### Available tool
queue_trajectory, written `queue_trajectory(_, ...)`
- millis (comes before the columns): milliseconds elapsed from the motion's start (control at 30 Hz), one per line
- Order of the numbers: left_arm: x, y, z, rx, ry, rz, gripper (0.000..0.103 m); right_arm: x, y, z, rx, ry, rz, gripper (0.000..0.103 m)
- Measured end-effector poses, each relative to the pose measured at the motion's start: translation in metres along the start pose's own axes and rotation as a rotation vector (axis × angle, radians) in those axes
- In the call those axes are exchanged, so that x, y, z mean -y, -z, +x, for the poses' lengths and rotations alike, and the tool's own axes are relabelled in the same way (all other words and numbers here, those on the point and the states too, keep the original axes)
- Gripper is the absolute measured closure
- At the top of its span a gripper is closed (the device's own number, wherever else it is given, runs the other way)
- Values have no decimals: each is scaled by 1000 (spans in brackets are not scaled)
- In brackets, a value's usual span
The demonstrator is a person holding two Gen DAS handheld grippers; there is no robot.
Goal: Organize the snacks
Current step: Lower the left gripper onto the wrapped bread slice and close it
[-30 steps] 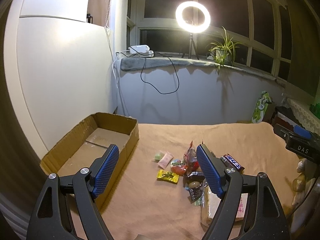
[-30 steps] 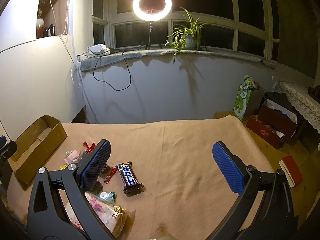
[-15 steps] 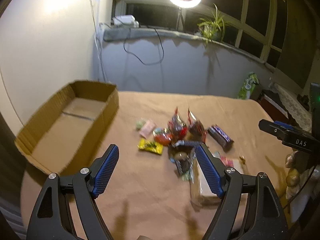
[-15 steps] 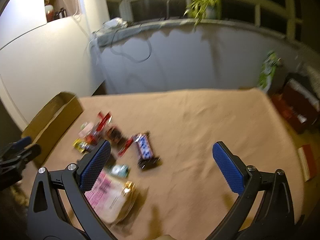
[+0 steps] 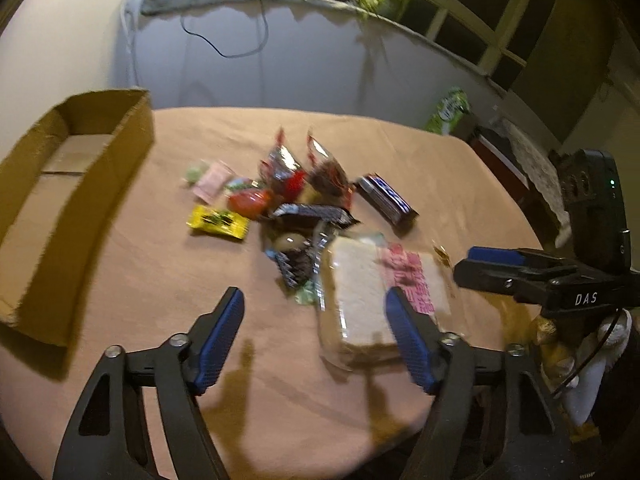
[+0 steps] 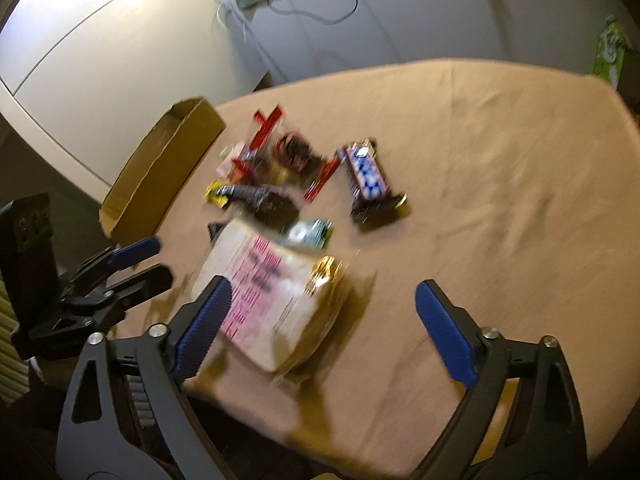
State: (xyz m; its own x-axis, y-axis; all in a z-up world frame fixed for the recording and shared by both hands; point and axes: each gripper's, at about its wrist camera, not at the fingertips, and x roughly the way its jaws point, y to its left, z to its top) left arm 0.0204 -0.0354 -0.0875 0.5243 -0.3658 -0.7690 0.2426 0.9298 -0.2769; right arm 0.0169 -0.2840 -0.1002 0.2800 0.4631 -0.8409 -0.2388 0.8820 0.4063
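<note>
While both cameras have tilted down, the left claw [image 5: 314,336] and right claw [image 6: 320,324], both released, hover nearer the bread packet [image 6: 268,292]; no snack is boxed yet.

Both tongs [image 5: 314,344] [image 6: 324,328] have black skeletal arms, silver screws and ribbed blue pads [image 5: 408,344].

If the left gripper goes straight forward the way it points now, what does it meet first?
Probably the bare tablecloth first. The open left gripper points down at it, just short of the snack pile. Its right finger passes over the wrapped bread edge; depth is unclear.
</note>
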Motion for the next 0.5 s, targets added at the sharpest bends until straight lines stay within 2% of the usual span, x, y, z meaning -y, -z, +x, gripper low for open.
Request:
queue_trajectory(133,3,2,8,-39,55,-15,43,4,6,11,-61,-63,43,16)
queue_trajectory(200,2,1,13,-56,72,-27,46,6,7,12,-81,-95,67,23)
queue_trajectory(333,0,2,19,-87,113,-54,48,9,9,20,-109,-132,96,29)
queue_trajectory(500,-1,4,27,-111,143,-68,52,10,8,27,-135,-171,113,40)
